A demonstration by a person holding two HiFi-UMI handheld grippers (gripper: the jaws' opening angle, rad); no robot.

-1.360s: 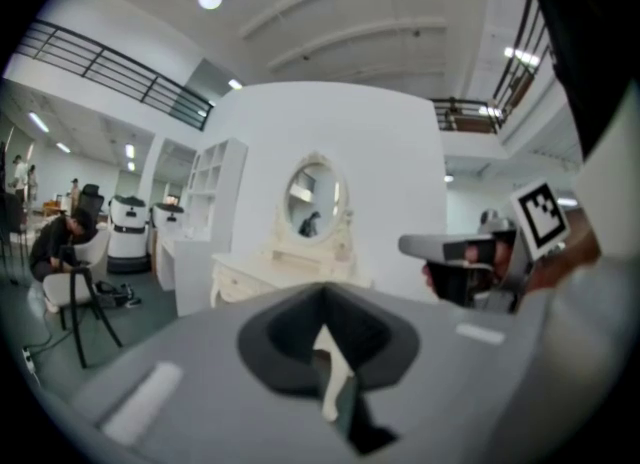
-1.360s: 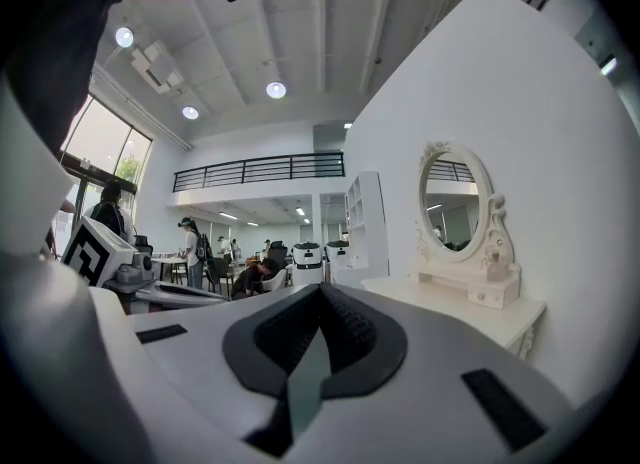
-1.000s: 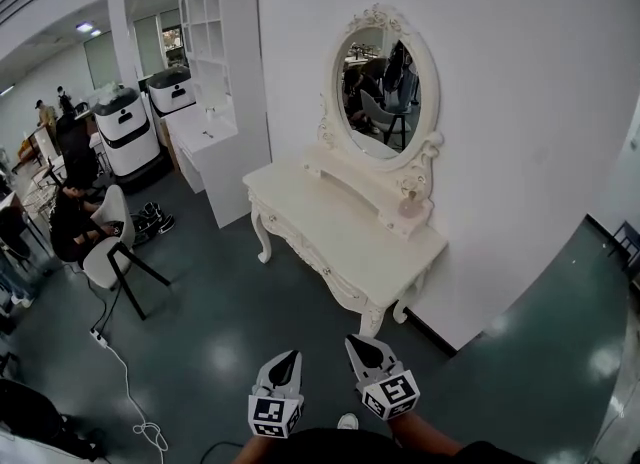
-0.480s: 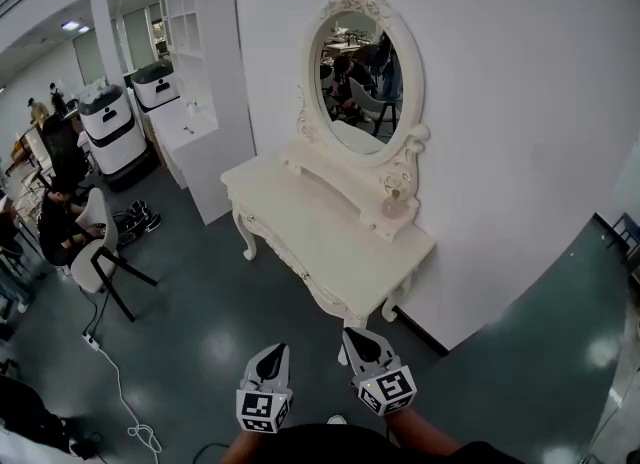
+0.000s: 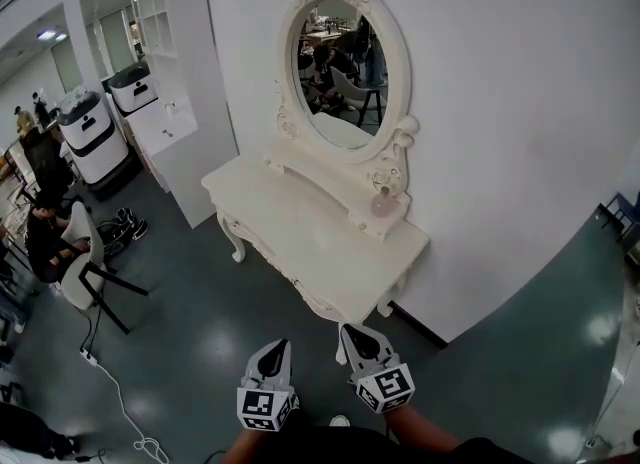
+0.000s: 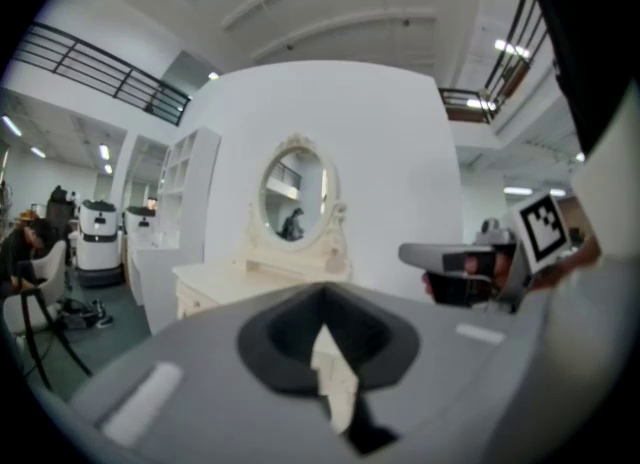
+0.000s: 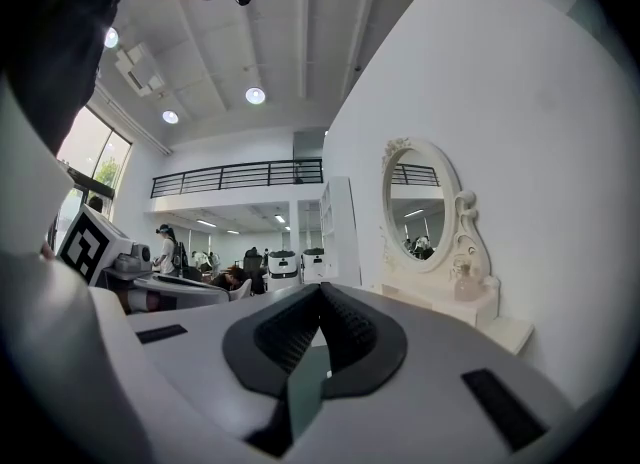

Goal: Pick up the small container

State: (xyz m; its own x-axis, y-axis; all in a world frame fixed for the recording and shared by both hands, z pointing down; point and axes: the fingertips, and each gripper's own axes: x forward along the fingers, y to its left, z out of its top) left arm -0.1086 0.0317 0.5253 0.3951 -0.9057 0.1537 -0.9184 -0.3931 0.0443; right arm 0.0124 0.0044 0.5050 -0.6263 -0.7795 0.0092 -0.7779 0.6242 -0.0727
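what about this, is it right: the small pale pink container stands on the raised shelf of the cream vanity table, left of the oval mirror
Not quite. The small pale pink container does stand on the raised shelf of the cream vanity table, but to the right of the oval mirror, not the left. The head view shows it.

light: bright, ceiling lamps [image 7: 255, 95] | glare: spots on floor [image 5: 215, 347] | edges: fisheye bend, dark corners | near foreground: soft

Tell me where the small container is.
In the head view, the small container stands at the right end of the dressing table's raised back shelf, beside the oval mirror's lower right frame.
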